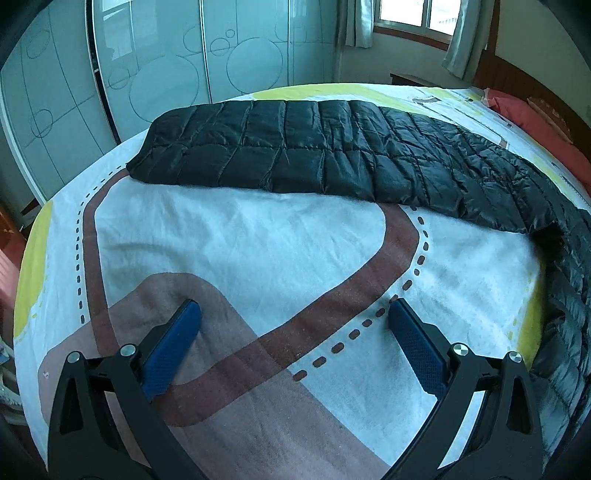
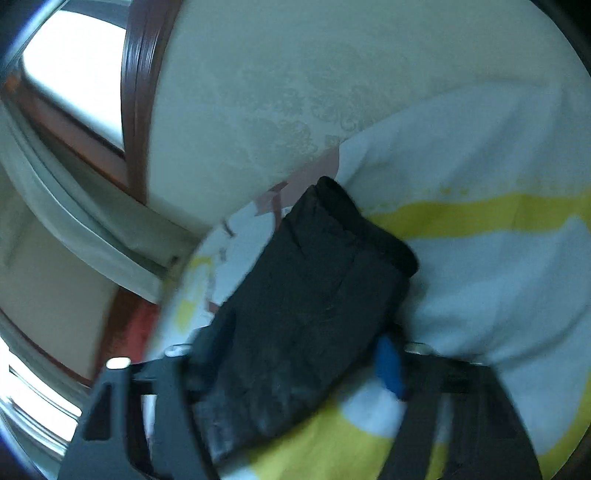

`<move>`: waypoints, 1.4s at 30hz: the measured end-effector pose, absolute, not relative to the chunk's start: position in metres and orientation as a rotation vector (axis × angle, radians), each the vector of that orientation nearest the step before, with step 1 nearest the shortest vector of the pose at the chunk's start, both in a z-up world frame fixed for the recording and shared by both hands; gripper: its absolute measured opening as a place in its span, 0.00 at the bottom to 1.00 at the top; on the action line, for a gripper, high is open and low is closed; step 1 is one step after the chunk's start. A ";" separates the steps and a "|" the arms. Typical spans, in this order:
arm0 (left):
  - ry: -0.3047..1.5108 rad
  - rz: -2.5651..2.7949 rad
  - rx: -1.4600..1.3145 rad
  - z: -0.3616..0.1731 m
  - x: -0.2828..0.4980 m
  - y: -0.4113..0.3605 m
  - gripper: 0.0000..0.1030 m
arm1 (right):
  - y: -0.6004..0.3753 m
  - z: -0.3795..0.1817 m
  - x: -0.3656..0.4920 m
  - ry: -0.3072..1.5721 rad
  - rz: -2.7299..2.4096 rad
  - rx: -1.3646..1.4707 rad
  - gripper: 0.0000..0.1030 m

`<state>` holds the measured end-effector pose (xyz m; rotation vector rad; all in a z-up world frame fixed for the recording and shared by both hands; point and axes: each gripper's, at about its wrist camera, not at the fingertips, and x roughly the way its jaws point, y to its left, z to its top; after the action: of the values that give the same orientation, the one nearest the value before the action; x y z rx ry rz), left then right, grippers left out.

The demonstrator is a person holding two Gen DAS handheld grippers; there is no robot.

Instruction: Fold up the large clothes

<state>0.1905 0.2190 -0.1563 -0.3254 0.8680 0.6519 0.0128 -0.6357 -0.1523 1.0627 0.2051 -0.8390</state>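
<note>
A black quilted jacket [image 1: 303, 155] lies folded lengthwise across the far part of the bed, and its right end trails down toward the bed's right edge [image 1: 569, 295]. My left gripper [image 1: 293, 306] hangs open just above the patterned sheet [image 1: 240, 240], well short of the jacket, with nothing between its blue pads [image 1: 173, 343]. In the blurred right wrist view, a black sleeve with a dark cuff [image 2: 314, 280] runs out from between the fingers of my right gripper [image 2: 295, 354]. That gripper is shut on the sleeve, with one blue pad [image 2: 388, 365] showing at its side.
The sheet is white with brown road-like bands and yellow patches. A wardrobe with frosted sliding doors [image 1: 166, 74] stands beyond the bed's far left. A curtained window [image 1: 413, 14] and red pillows [image 1: 535, 122] are at the far right. A pale wall [image 2: 295, 74] lies behind the sleeve.
</note>
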 end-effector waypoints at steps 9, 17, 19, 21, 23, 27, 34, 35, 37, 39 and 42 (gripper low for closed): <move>0.865 0.660 -0.307 -0.159 0.192 0.217 0.98 | -0.567 -0.075 0.090 0.277 -0.669 0.755 0.11; 0.856 0.658 -0.308 -0.160 0.191 0.218 0.98 | -0.424 -0.043 0.235 0.446 -0.367 0.483 0.11; 0.855 0.659 -0.308 -0.160 0.191 0.218 0.98 | -0.385 -0.047 0.270 0.489 -0.297 0.450 0.11; 0.853 0.660 -0.306 -0.160 0.191 0.218 0.98 | -0.352 -0.051 0.297 0.527 -0.240 0.416 0.11; 0.852 0.661 -0.304 -0.160 0.191 0.218 0.98 | -0.320 -0.058 0.319 0.564 -0.181 0.398 0.11; 0.851 0.666 -0.297 -0.161 0.191 0.217 0.98 | -0.259 -0.063 0.350 0.620 -0.088 0.363 0.11; 0.841 0.663 -0.302 -0.163 0.191 0.218 0.98 | -0.167 -0.084 0.372 0.710 0.042 0.302 0.11; 0.840 0.662 -0.303 -0.163 0.190 0.218 0.98 | -0.157 -0.087 0.376 0.724 0.058 0.304 0.11; 0.839 0.663 -0.303 -0.163 0.190 0.218 0.98 | -0.141 -0.093 0.385 0.749 0.082 0.293 0.11; 0.837 0.663 -0.304 -0.163 0.190 0.218 0.98 | -0.127 -0.099 0.387 0.766 0.096 0.276 0.11; 0.837 0.663 -0.304 -0.163 0.190 0.217 0.98 | -0.110 -0.109 0.396 0.799 0.110 0.248 0.11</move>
<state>0.1898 0.2174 -0.1627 -0.3042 0.8367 0.6629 0.3957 -0.1101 -0.1086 0.2478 0.7985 0.1103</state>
